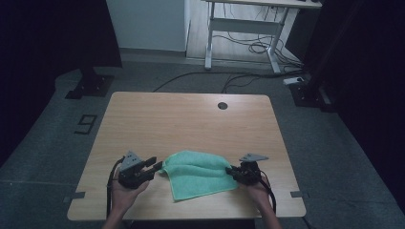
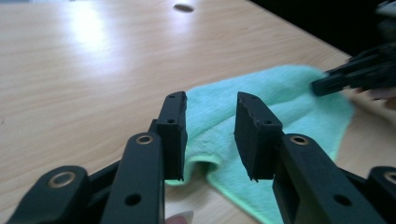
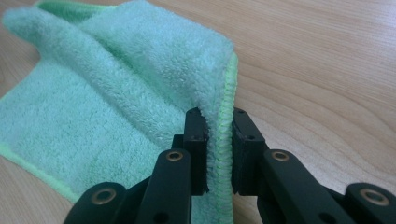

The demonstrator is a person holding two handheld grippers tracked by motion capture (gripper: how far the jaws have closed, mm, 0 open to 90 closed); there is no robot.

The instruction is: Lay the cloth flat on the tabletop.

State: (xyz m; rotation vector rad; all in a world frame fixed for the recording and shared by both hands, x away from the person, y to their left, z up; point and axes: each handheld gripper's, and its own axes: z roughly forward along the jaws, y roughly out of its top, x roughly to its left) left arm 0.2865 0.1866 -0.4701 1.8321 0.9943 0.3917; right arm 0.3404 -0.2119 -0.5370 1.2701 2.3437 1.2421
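Your right claw (image 3: 218, 147) pinches the green towel's (image 1: 198, 174) hemmed edge; your left claw (image 2: 211, 135) hangs spread beside its opposite corner, probably the next grasp.

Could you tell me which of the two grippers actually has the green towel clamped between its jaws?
The right gripper: its jaws pinch the green towel at its stitched edge, while the left gripper stands open.
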